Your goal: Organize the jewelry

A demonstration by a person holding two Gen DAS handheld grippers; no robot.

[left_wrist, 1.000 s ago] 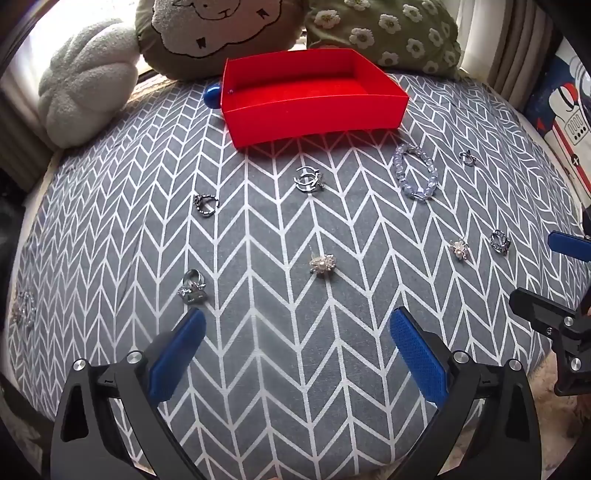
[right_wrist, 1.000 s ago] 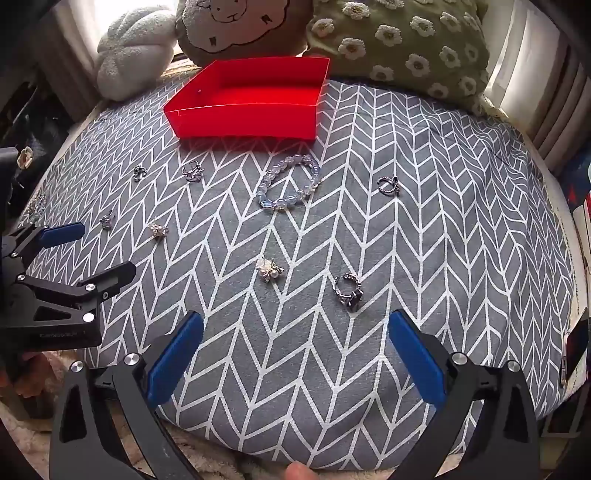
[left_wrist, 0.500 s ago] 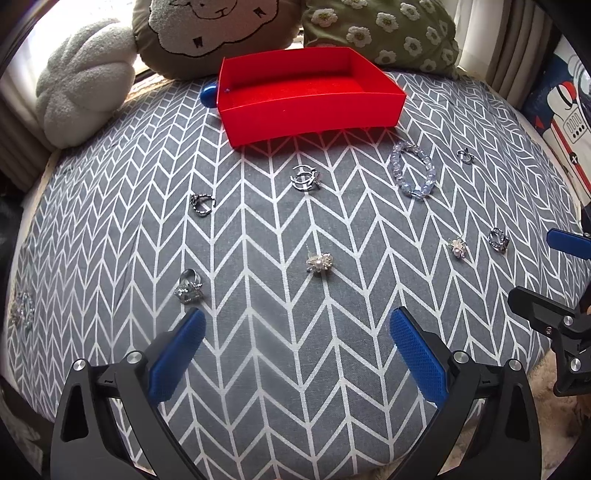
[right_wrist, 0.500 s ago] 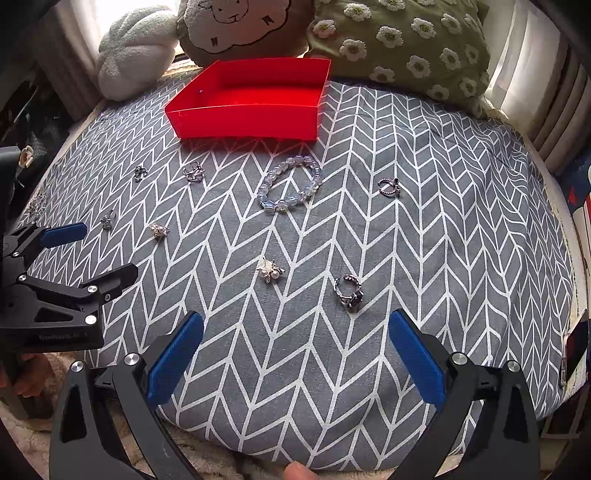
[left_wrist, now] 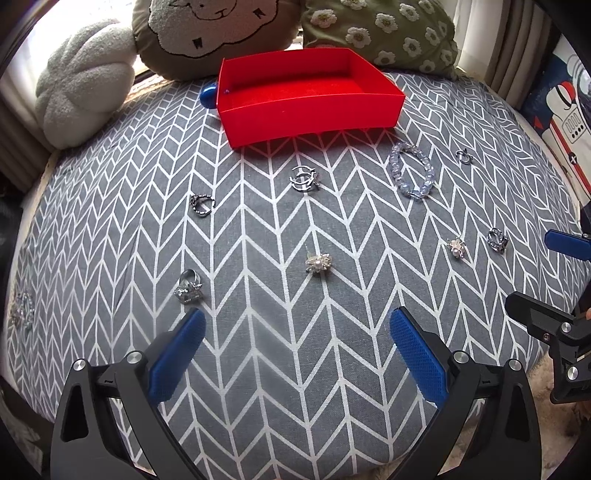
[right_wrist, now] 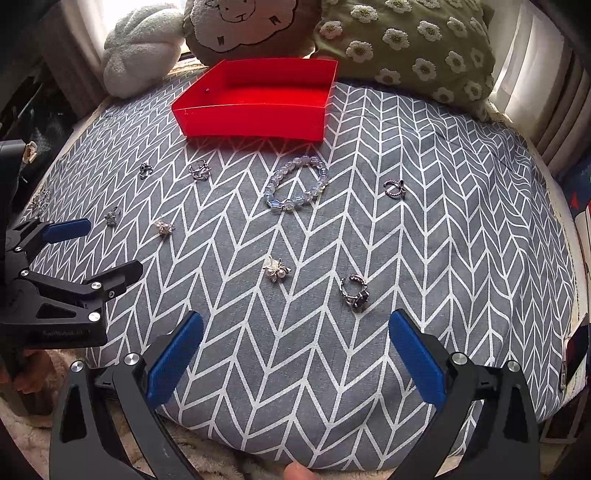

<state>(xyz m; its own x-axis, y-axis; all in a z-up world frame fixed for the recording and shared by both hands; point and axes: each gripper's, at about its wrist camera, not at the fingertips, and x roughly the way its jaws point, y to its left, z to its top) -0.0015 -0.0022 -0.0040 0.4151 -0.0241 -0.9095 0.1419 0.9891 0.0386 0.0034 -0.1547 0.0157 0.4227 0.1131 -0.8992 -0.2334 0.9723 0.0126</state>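
Note:
An empty red tray (left_wrist: 314, 118) stands at the back of a grey chevron cushion; it also shows in the right wrist view (right_wrist: 251, 122). Several small rings and charms lie scattered on the cloth. A pale blue bead bracelet (left_wrist: 410, 170) lies right of centre, also in the right wrist view (right_wrist: 297, 182). A pearl charm (left_wrist: 317, 262) lies ahead of my open, empty left gripper (left_wrist: 295, 343). A silver ring (left_wrist: 189, 287) lies by its left fingertip. My right gripper (right_wrist: 295, 343) is open and empty, with a pearl charm (right_wrist: 276, 268) and a dark ring (right_wrist: 354, 291) just ahead.
Cushions line the back: a white one (left_wrist: 81, 81), a sheep-face one (left_wrist: 210, 33) and a green flowered one (left_wrist: 380, 29). A blue object (left_wrist: 207, 96) sits behind the tray's left corner. The chevron cushion drops away at its near edge (right_wrist: 332, 454).
Both grippers have eased slightly backward, still open. The jewelry and tray have not moved.

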